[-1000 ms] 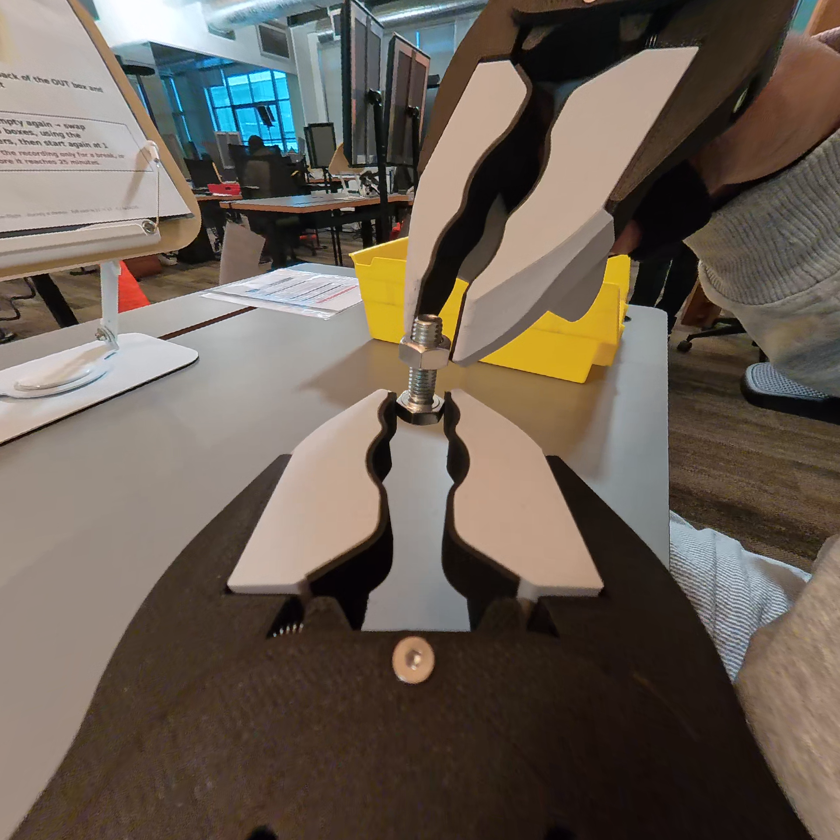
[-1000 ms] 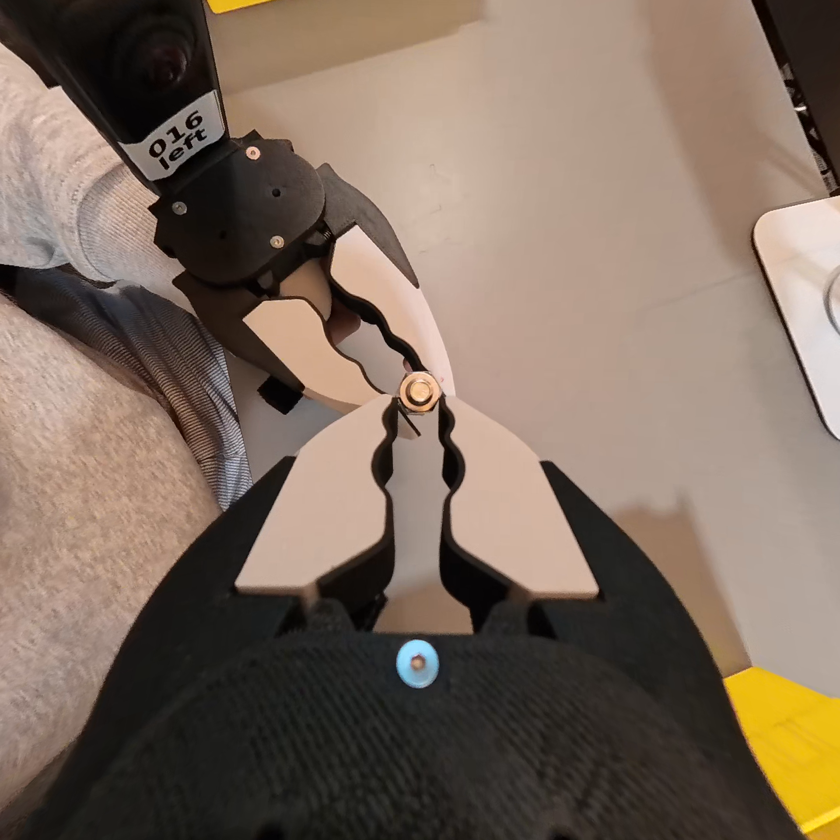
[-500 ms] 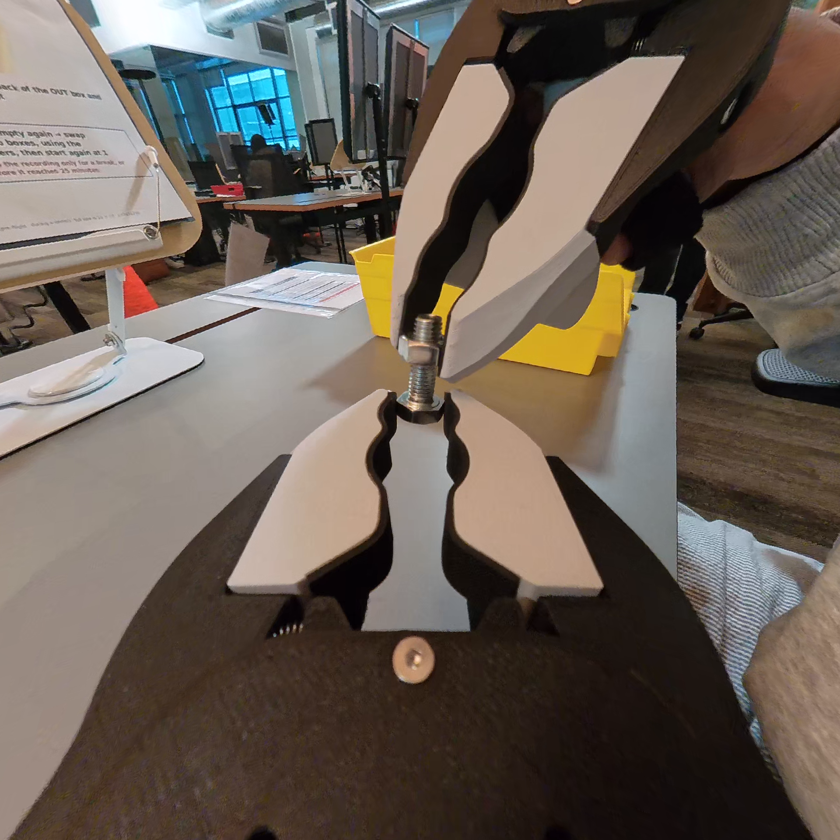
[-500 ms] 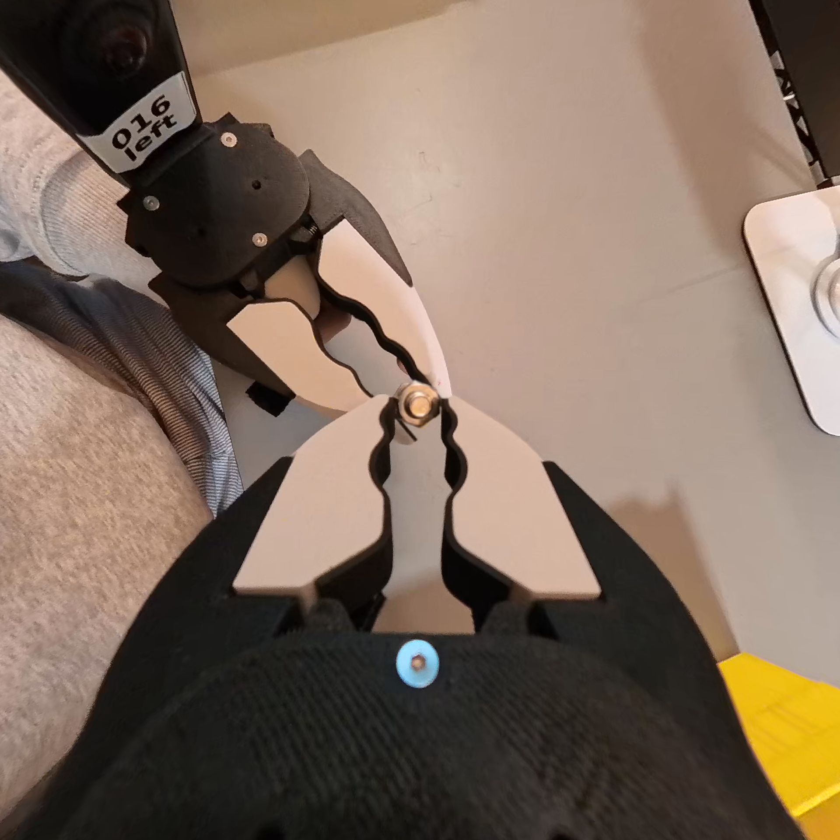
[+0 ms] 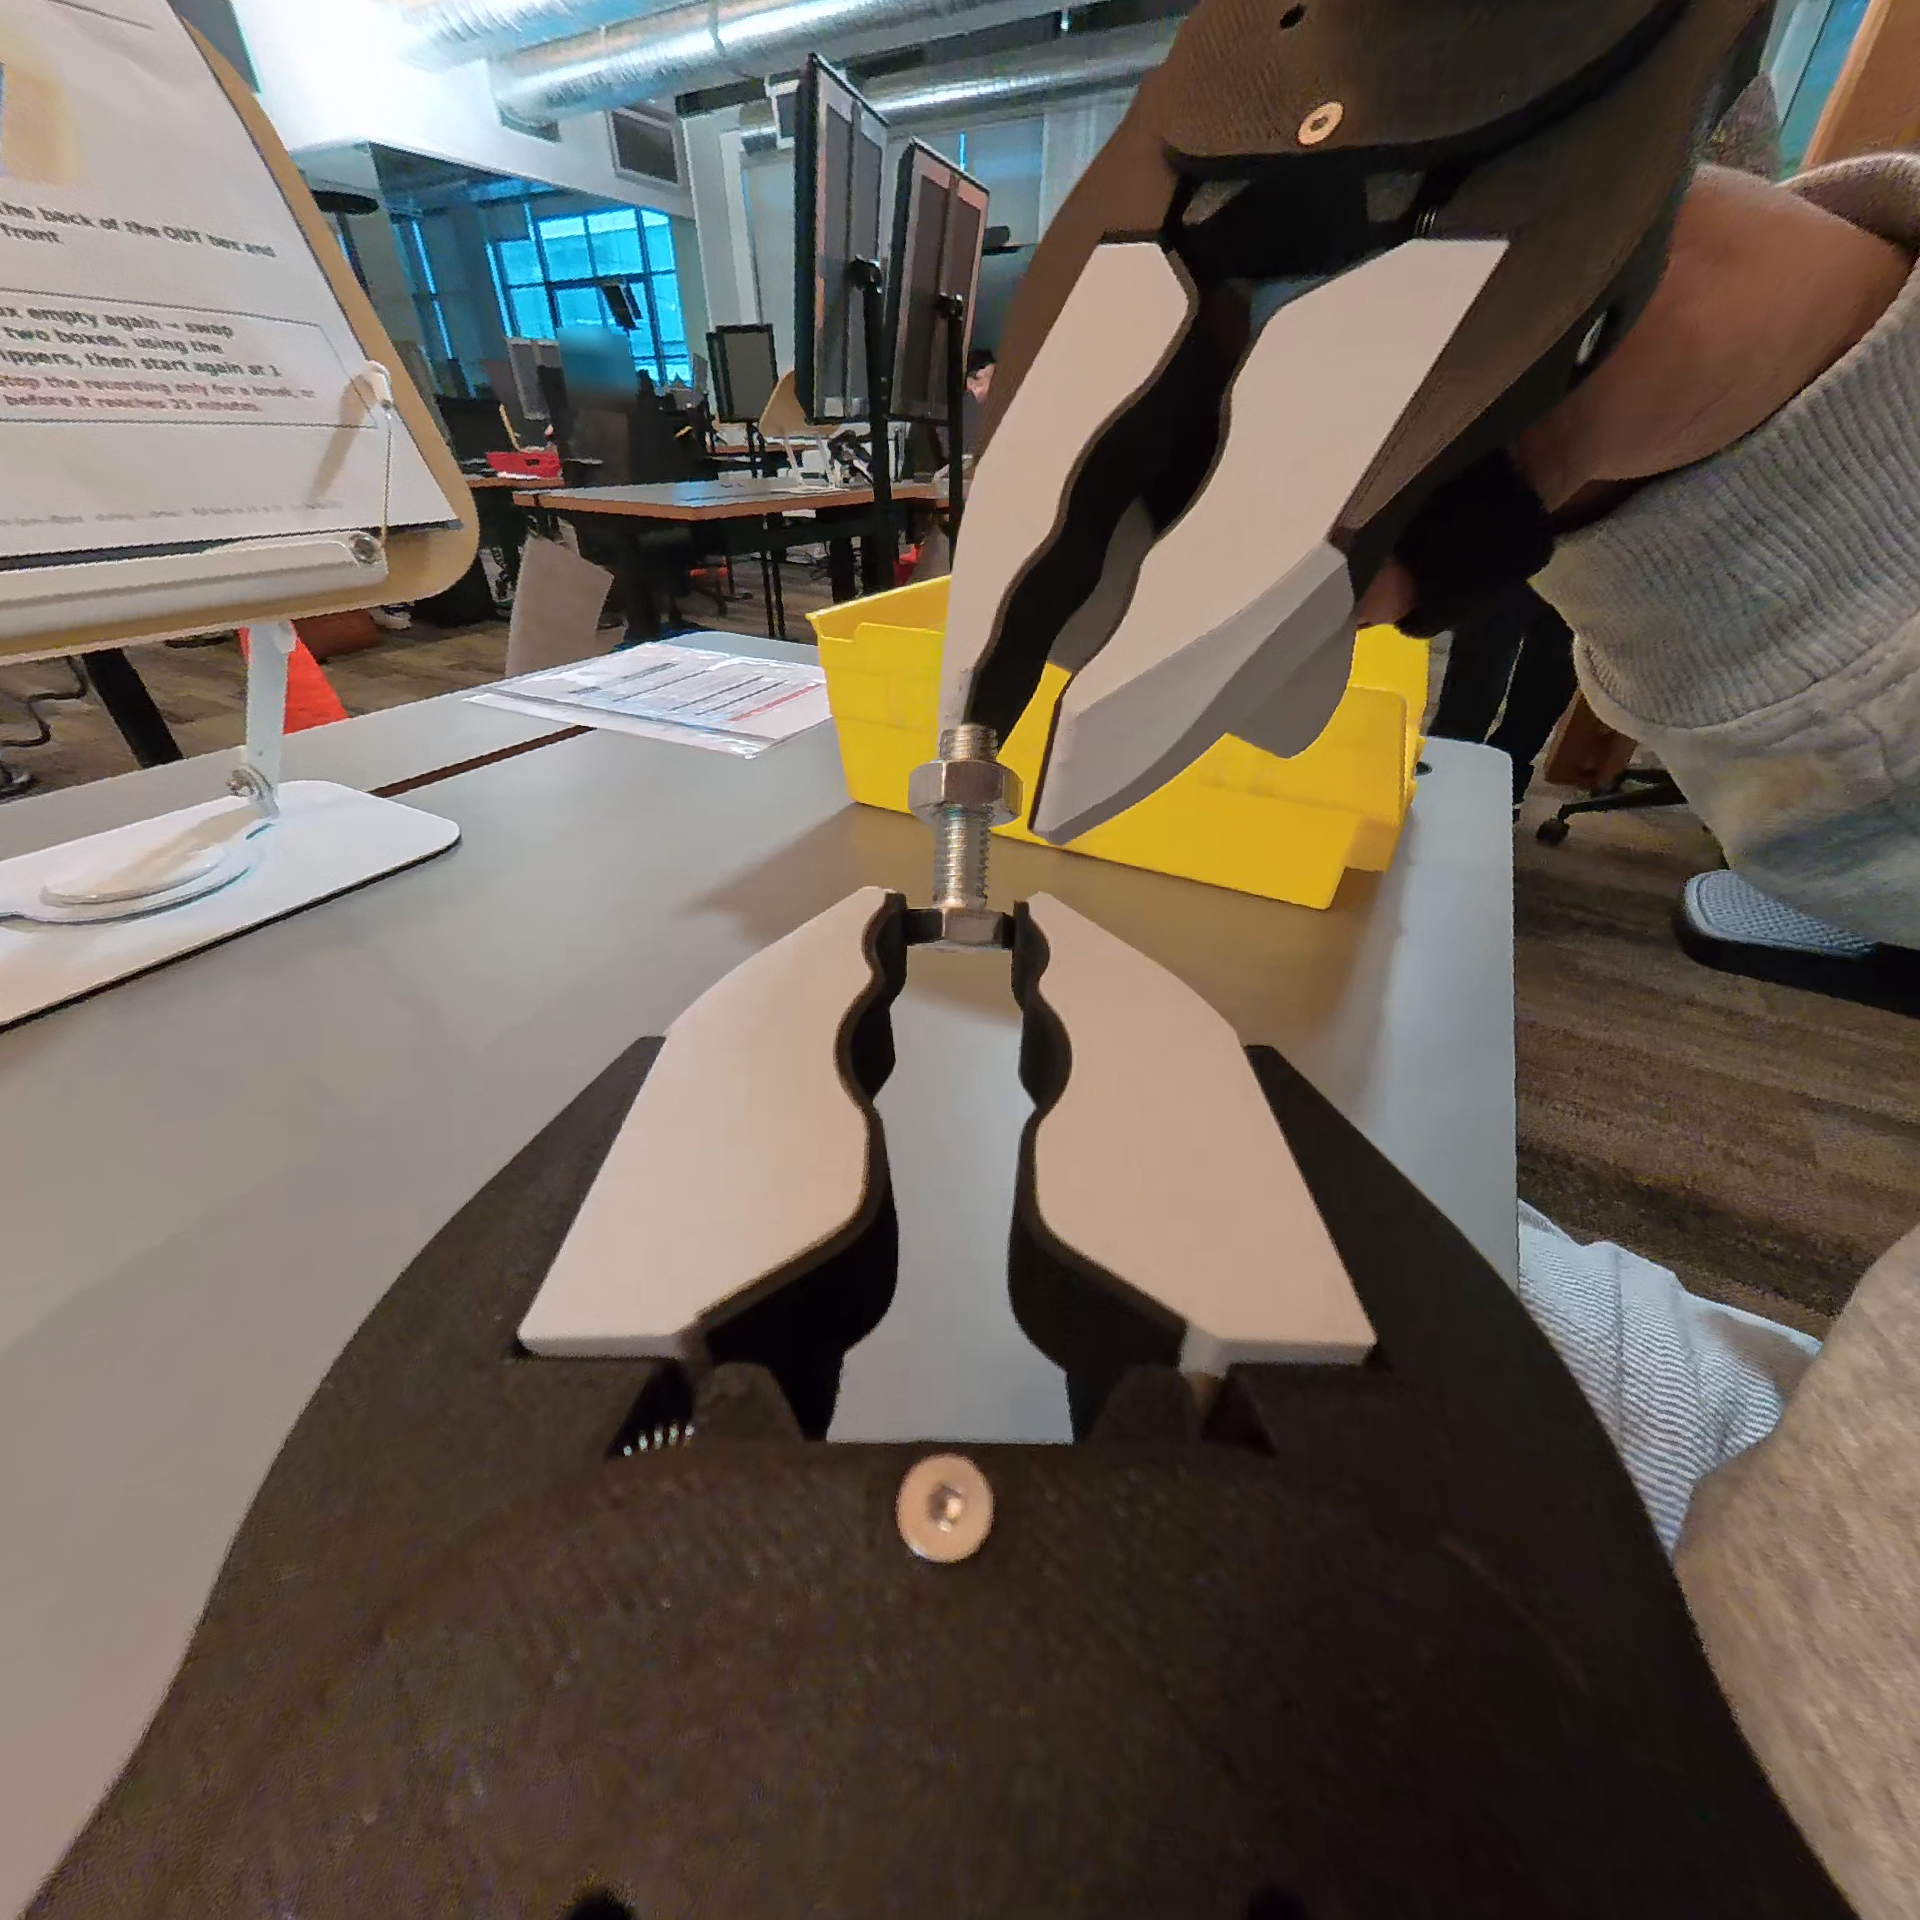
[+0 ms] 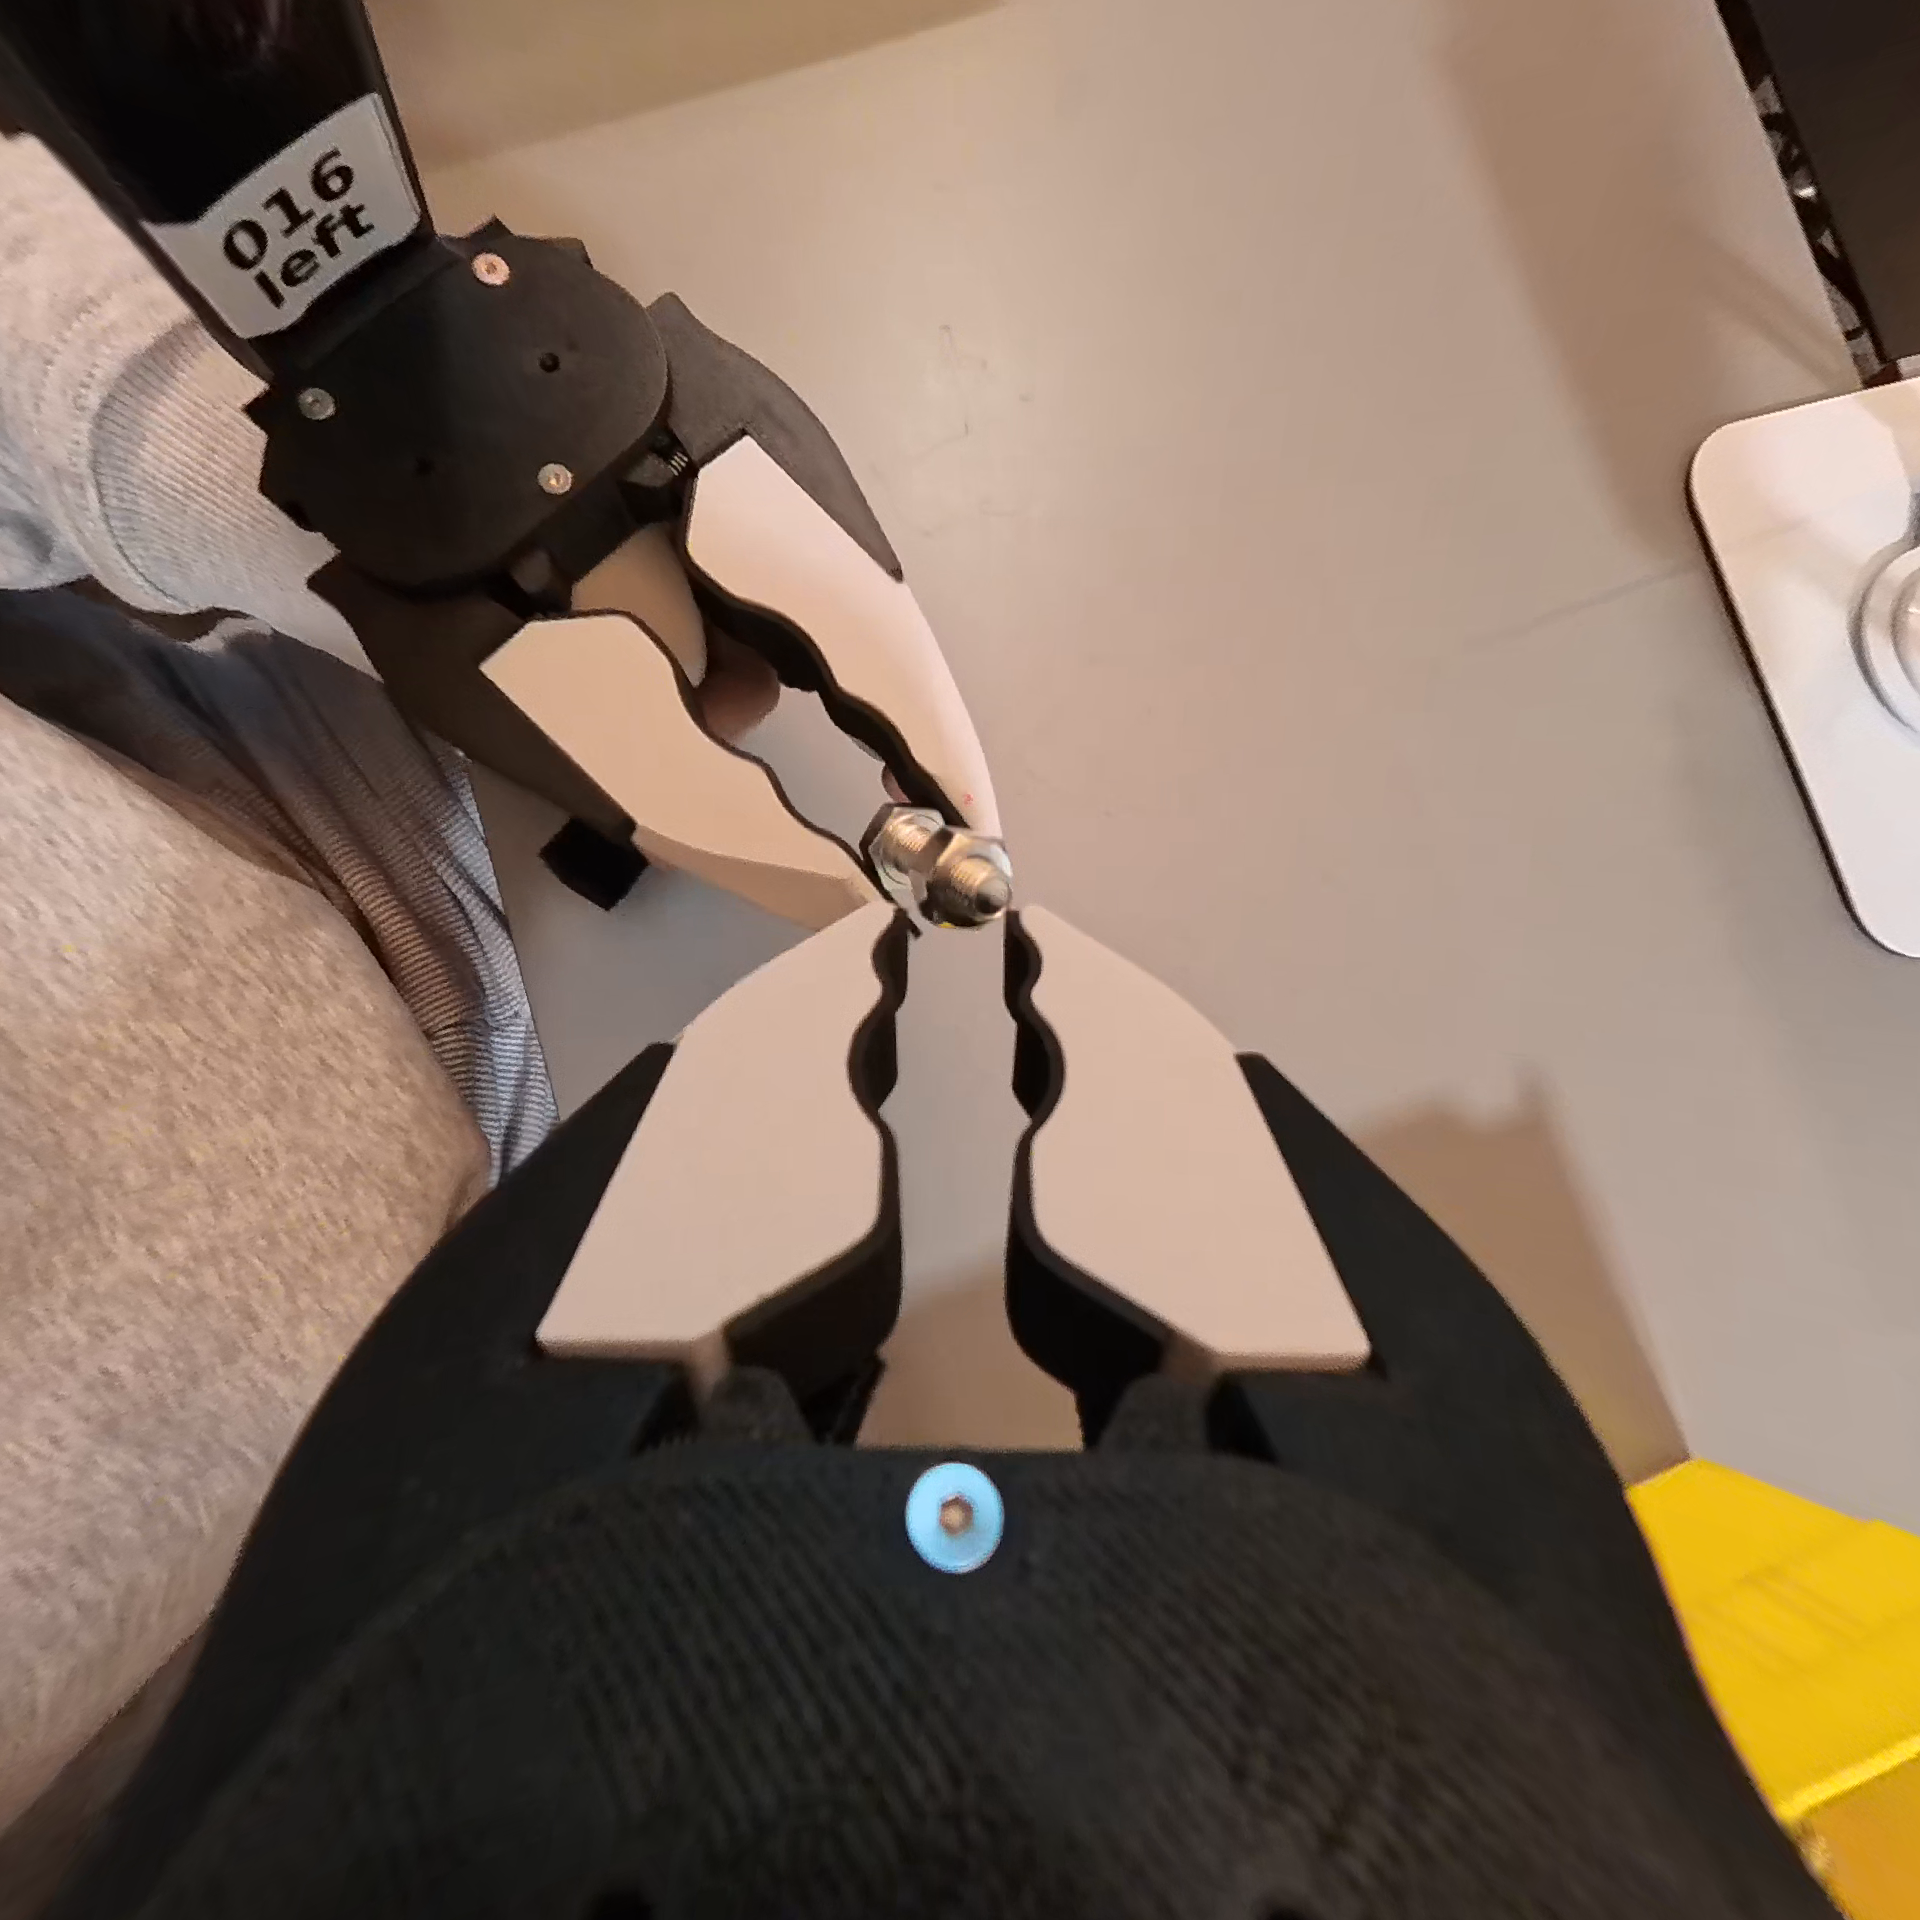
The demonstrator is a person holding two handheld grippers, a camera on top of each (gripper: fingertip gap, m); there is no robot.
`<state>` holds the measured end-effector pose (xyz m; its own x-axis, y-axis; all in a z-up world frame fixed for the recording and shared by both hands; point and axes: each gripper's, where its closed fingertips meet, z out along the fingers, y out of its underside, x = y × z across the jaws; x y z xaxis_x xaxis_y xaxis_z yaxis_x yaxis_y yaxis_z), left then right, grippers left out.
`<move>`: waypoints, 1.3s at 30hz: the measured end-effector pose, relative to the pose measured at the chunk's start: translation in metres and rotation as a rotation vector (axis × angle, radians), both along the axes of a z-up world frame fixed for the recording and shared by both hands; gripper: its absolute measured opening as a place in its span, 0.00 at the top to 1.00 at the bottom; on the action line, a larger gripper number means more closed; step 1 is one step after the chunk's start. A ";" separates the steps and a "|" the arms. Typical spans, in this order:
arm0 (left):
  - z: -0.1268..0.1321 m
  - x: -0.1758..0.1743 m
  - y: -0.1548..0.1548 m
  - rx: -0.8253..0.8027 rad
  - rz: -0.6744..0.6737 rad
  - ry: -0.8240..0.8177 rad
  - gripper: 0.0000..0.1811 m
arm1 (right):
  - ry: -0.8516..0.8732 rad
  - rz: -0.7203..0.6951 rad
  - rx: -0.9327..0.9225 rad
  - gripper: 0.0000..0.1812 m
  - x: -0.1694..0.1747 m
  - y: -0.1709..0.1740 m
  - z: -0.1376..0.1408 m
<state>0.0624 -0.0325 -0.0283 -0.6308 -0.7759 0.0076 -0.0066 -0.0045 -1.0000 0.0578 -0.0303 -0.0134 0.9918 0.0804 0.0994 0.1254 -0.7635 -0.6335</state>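
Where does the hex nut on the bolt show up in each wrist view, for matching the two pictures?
Left wrist view: the hex nut sits upper centre, high on the upright bolt, beside the right gripper.
Right wrist view: the hex nut lies just above centre, beyond this gripper's own fingertips.
Shared landmark: the yellow bin, lower right corner in the right wrist view.

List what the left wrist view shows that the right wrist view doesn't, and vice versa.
Left only: the printed sheet on the table, the monitors, and the right gripper seen from outside.
Right only: the labelled black body of the left gripper, seen from above.
Both: the bolt with its nut, its head clamped in the left gripper; the yellow bin; the stand's white base.
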 end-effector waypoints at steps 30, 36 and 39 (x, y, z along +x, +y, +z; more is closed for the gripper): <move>-0.001 0.001 0.000 -0.009 0.006 0.030 0.89 | -0.002 0.006 0.126 0.94 -0.004 0.011 0.017; -0.001 0.000 -0.001 -0.010 -0.003 0.028 0.89 | 0.003 0.015 0.124 0.95 -0.007 0.012 0.017; -0.001 -0.001 -0.002 -0.017 -0.011 0.028 0.89 | 0.014 0.019 0.125 0.95 -0.007 0.012 0.017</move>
